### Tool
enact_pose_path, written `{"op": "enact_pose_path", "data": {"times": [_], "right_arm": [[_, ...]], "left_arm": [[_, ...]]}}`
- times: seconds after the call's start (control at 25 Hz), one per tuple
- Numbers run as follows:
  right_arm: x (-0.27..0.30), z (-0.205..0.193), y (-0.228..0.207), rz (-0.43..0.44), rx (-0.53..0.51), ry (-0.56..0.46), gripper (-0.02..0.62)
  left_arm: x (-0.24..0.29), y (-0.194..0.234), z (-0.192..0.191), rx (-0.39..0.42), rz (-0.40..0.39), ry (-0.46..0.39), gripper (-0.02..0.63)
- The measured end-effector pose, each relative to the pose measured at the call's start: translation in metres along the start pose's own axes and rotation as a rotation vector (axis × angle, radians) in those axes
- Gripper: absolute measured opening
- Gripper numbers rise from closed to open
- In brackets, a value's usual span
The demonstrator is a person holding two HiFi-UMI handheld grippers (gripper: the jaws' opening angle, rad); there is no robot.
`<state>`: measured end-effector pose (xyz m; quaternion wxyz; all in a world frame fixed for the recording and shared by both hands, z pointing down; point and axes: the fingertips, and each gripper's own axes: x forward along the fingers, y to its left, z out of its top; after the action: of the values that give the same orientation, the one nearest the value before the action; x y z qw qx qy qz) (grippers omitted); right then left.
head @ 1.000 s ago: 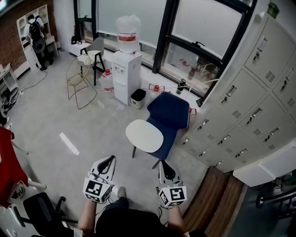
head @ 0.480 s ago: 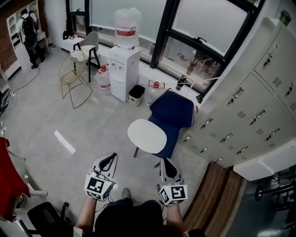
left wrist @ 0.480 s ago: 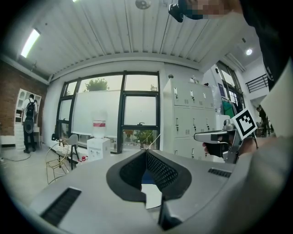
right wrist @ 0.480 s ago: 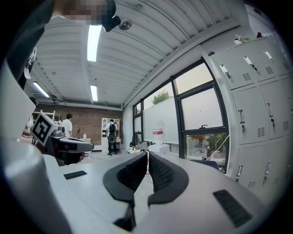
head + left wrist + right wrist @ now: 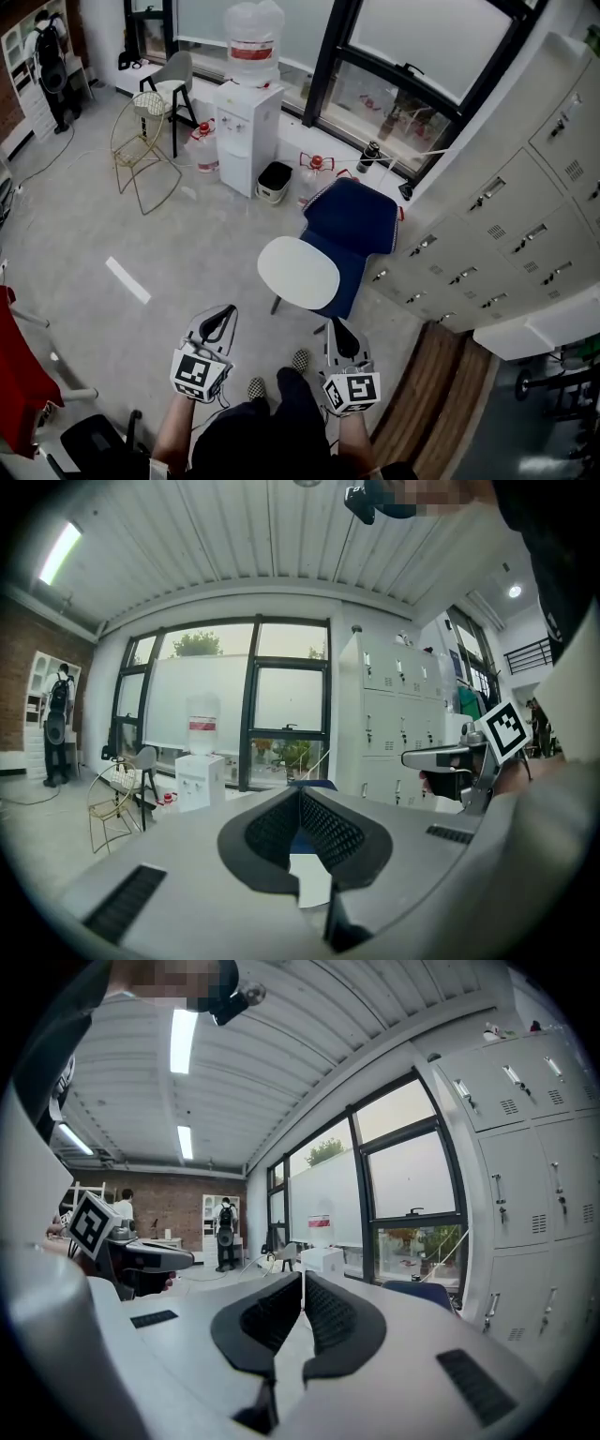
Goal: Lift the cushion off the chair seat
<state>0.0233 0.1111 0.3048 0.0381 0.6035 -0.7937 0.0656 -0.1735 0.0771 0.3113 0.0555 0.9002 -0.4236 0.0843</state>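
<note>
Left gripper, right gripper abreast (closed)

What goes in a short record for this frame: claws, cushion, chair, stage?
left claw: shut, empty, apart from the chair
right claw: shut, empty, apart from the chair
cushion: white, round, lying on the chair seat, untouched
chair: blue, beside the lockers, below the window
stage: cushion not yet gripped or lifted
</note>
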Motion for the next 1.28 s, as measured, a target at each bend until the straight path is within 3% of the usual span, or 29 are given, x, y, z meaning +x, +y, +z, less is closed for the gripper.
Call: {"op": "enact_pose_path", "data": {"times": [0.36,0.72,1.0,1.28], "right_arm": [[0.061,-0.008,-0.038,0.034,-0.002,0.019,0.032],[0.146,-0.03,-0.097,0.074,0.033,0.083,0.031],[0.21,-0.078,-0.134,0.084,0.06,0.158,0.032],[0.26,-0.153,-0.149,0.135,0.09,0.268,0.031]], "left_arm": [[0.058,0.028,-0.004,-0.026,0.042,0.001,0.018],[0.152,0.053,-0.013,-0.059,0.066,0.038,0.018],[0.21,0.081,-0.056,-0.111,0.101,0.083,0.018],[0.248,0.106,-0.134,-0.189,0.108,0.187,0.018]]}}
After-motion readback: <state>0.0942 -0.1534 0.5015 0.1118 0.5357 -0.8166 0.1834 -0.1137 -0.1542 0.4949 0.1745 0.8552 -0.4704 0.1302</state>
